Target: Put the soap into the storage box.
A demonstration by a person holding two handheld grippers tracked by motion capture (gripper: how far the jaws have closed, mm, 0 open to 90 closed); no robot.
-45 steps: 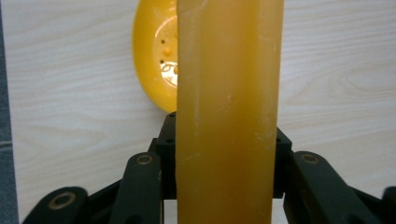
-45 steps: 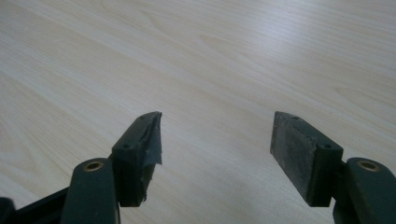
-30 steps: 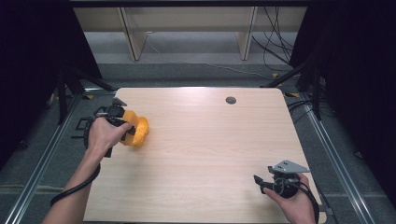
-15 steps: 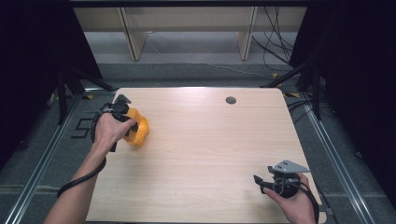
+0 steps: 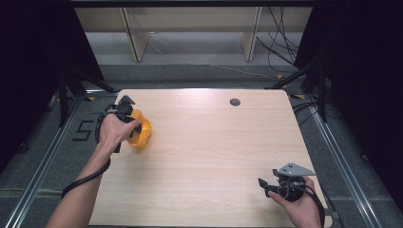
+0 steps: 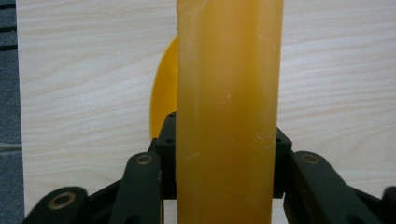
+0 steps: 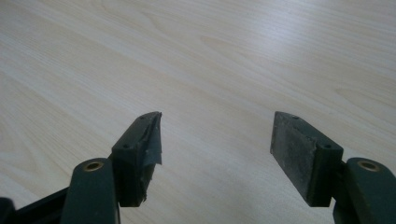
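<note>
The left tongs (image 6: 224, 186) clamp an orange bowl (image 5: 141, 133) by its edge at the tabletop's (image 5: 214, 156) left side — the right tongs (image 7: 215, 140) rest agape, empty.

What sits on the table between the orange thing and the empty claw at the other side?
Nothing: bare wood runs from the orange thing to the right claw, seen in the high view.
</note>
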